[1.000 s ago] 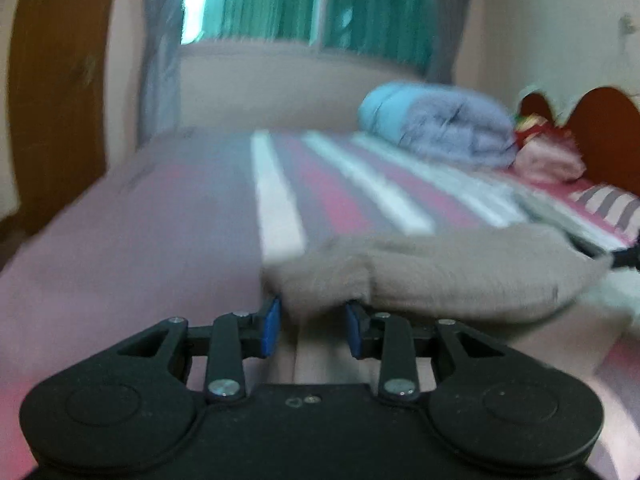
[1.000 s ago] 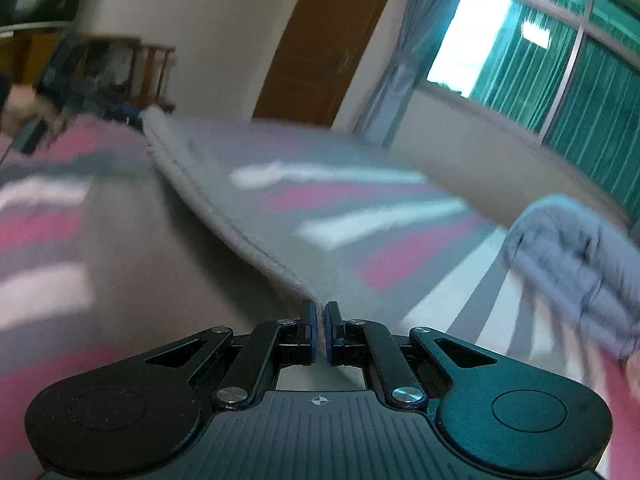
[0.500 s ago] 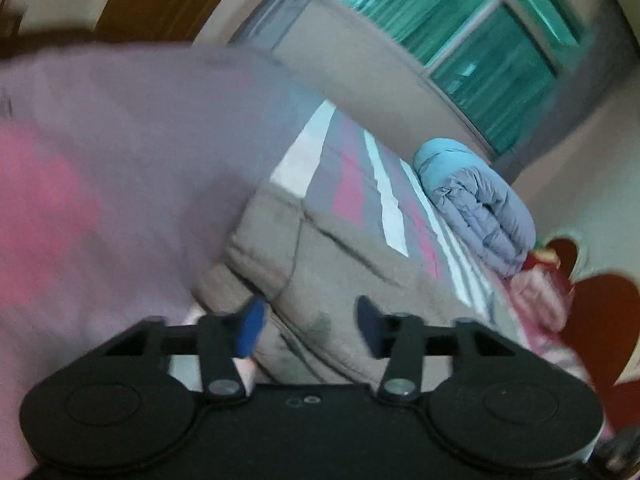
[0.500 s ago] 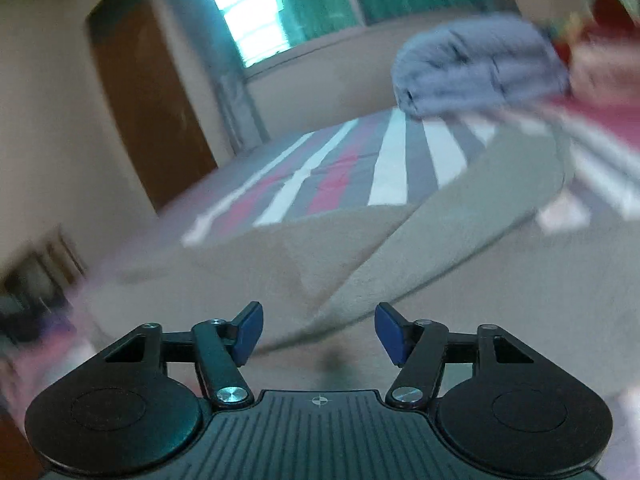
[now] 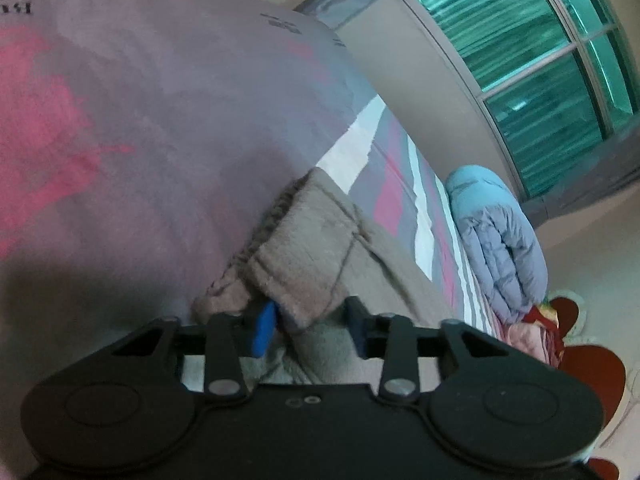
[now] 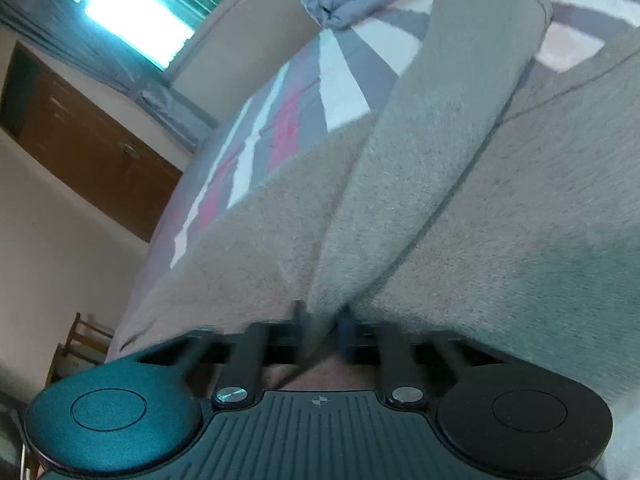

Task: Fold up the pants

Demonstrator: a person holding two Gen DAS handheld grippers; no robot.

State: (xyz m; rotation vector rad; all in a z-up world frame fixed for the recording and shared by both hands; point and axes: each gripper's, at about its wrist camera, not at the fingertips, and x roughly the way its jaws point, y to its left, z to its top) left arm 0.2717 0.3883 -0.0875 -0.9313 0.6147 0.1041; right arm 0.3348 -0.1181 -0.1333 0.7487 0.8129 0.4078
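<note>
Striped bed (image 5: 384, 200) — green-curtained window (image 5: 532, 52), brown door (image 6: 80, 140).

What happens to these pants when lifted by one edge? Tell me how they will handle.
The pants will probably drape and sag rather than hold shape: they already lie in soft rumpled layers on the bed. The fuzzy pile suggests the left tongs should grip without much slipping. The thick fold between the right tongs hints at some bulk, so likely moderate weight.

Your left gripper (image 5: 310, 326) is low over the pants (image 5: 320, 248), rolled to one side, its jaws parted with a fold of the waistband between them, not pinched. Your right gripper (image 6: 322, 322) is also tilted, its jaws narrowed around a ridge of the pants, blurred.
</note>
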